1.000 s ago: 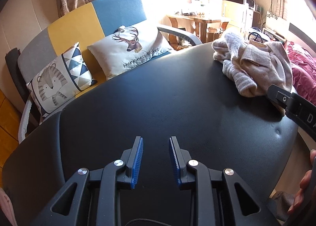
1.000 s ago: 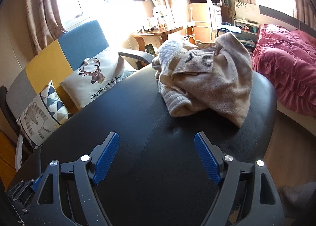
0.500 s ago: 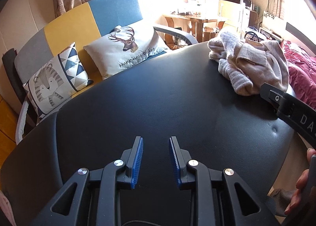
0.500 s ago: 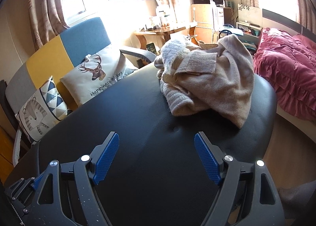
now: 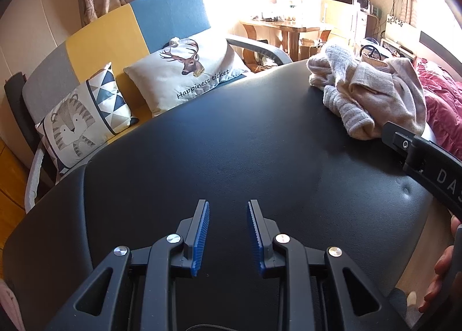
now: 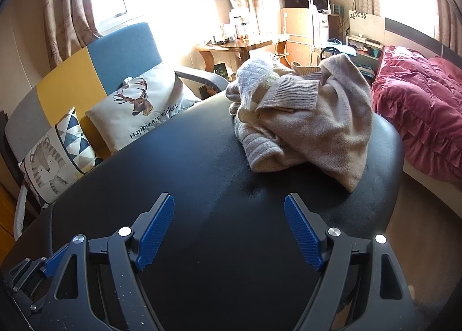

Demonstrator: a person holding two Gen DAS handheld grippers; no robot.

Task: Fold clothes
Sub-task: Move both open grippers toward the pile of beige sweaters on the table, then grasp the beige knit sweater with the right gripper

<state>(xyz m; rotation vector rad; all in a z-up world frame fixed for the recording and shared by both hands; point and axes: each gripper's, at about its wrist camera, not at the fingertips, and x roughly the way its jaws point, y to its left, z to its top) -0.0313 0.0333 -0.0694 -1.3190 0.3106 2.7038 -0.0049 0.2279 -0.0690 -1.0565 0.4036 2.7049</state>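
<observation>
A crumpled pile of beige and grey knit sweaters (image 6: 306, 120) lies at the far right end of a black padded surface (image 6: 202, 186). It also shows in the left wrist view (image 5: 366, 97). My right gripper (image 6: 229, 206) is wide open and empty, above the surface, short of the pile. My left gripper (image 5: 228, 209) is partly open with a narrow gap, empty, over the bare middle of the black surface (image 5: 231, 152). The right gripper's black body (image 5: 427, 166) crosses the right edge of the left wrist view.
A sofa with a deer cushion (image 5: 190, 71) and a tiger cushion (image 5: 83, 123) stands behind the surface. A bed with a pink quilt (image 6: 418, 111) is at the right. A wooden desk (image 6: 239, 48) stands at the back. Wooden floor lies beyond the right edge.
Both views have shifted slightly; the sweater pile sits a little farther up and away in each. Neither gripper's opening has changed.
</observation>
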